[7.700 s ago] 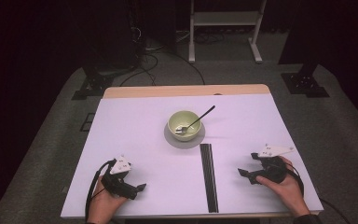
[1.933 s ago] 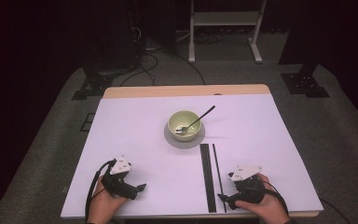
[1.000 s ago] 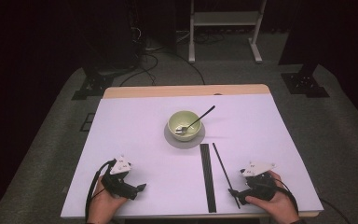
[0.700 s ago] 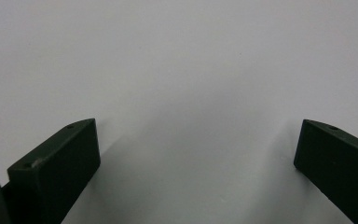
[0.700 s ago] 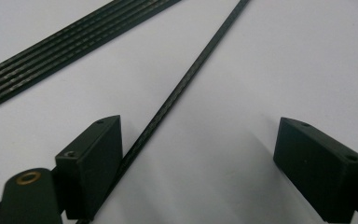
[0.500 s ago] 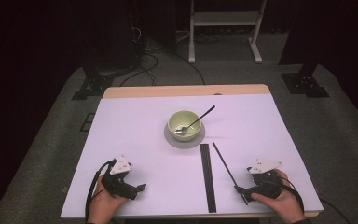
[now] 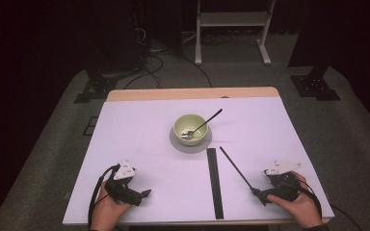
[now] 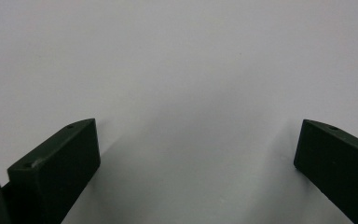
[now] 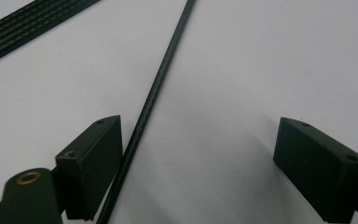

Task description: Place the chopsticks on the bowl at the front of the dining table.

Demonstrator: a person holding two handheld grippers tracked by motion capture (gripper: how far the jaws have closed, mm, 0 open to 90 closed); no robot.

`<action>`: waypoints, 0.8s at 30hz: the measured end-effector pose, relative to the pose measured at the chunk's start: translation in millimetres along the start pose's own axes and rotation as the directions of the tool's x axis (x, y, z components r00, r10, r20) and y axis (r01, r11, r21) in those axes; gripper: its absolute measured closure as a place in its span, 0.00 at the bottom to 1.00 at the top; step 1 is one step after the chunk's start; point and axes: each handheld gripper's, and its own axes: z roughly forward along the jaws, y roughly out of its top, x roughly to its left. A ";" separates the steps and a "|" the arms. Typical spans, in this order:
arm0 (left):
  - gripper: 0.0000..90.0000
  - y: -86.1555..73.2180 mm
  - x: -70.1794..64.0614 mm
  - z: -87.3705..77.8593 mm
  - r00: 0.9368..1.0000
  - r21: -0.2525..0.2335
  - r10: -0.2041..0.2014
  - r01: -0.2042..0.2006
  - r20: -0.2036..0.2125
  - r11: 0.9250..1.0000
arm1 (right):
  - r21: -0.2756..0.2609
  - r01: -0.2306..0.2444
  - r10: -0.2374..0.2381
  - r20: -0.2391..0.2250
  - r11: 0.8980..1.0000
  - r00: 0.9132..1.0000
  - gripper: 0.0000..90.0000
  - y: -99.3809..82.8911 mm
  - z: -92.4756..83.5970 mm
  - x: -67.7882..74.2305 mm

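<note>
Black rod (image 9: 154,88) cut off by top, bottom edges, right gripper view.

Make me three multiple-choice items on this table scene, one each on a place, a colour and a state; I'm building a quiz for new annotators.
1. Where does the spoon rest?
A. In the bowl
B. Beside the left hand-held gripper
C. On the floor

2. What colour is the bowl?
A. Red
B. Pale green
C. Black

3. How do the jaws of the right hand-held gripper stand?
A. Clamped shut on the spoon
B. Apart, with the single black rod beside one jaw
C. Shut on nothing

Answers: 1 A, its handle sticks out over the rim; 2 B, seen in the high view; 3 B, a wide gap shows between them.
</note>
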 end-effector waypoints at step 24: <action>0.00 0.0 0.0 0.1 1.000 -0.001 -0.001 0.001 0.000 1.000 | 0.000 -0.064 0.064 0.042 0.998 0.997 0.16 -9.4 -8.0 -30.9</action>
